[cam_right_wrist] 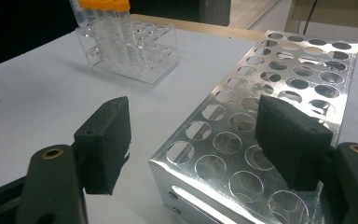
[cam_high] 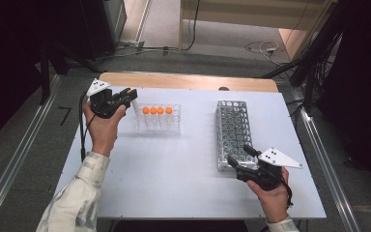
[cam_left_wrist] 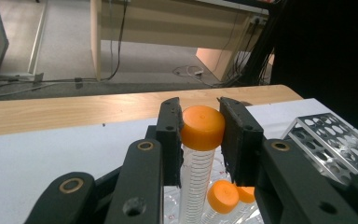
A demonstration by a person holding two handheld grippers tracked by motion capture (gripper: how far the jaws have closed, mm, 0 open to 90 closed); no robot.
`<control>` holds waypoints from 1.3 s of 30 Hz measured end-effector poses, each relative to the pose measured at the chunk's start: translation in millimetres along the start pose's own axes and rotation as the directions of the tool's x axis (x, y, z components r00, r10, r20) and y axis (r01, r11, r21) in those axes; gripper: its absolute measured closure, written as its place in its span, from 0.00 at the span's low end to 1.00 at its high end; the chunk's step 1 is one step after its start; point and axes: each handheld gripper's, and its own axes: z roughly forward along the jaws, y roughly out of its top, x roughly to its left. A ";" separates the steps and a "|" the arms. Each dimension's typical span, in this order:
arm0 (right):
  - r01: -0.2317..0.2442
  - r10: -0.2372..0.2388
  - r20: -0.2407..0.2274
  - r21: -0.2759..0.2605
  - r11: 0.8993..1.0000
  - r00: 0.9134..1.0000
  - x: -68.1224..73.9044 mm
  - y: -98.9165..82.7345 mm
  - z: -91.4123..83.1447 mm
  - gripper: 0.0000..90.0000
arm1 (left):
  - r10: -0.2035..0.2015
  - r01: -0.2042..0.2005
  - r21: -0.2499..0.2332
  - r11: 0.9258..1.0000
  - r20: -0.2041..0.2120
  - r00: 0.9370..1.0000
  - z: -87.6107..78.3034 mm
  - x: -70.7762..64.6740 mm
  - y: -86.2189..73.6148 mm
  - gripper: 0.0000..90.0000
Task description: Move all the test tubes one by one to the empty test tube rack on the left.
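While clamped by left tool [cam_left_wrist: 200, 122] | orange-capped tube [cam_left_wrist: 201, 128] upright between jaws | right tool [cam_right_wrist: 200, 140] open, empty

Right gripper [cam_right_wrist: 193, 144]: fingers [cam_right_wrist: 103, 144] spread wide, nothing pressed between them, straddling the near corner of the perforated metal rack [cam_right_wrist: 279, 107]; one finger over its top holes, the other off its side above the white surface [cam_right_wrist: 37, 88]. Farther back: clear rack [cam_right_wrist: 135, 56] holding orange-capped tubes [cam_right_wrist: 121, 28].

High view overhead, both gripper views low and close, apparently all sharing the metal rack [cam_high: 233, 129].
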 end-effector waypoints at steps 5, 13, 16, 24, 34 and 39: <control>0.000 0.000 0.000 -0.001 1.000 1.000 -0.2 -0.1 0.1 0.28 | 0.035 -0.035 -0.003 0.999 -0.013 0.999 1.8 -2.6 -1.2 0.78; 0.001 -0.001 0.000 -0.001 1.000 1.000 -0.6 -0.2 0.0 0.28 | 0.046 -0.046 0.002 0.999 -0.013 0.999 4.3 -4.4 -3.1 0.78; 0.001 -0.001 0.000 -0.001 1.000 1.000 -0.7 -0.2 0.1 0.28 | 0.063 -0.063 0.000 0.998 -0.019 0.998 4.5 -5.9 -4.5 0.78; 0.000 0.000 -0.001 0.000 1.000 1.000 -0.4 -0.3 0.1 0.28 | 0.083 -0.083 0.003 0.997 -0.024 0.996 6.3 -8.0 -10.4 0.78; 0.000 0.000 -0.001 0.005 1.000 1.000 0.2 -0.9 1.0 0.28 | 0.110 -0.109 0.015 0.994 -0.035 0.993 8.5 -9.0 -21.8 0.78; 0.000 0.000 -0.001 0.005 1.000 1.000 0.3 -1.0 1.3 0.28 | 0.128 -0.127 0.030 0.991 -0.044 0.991 11.4 -10.4 -28.1 0.78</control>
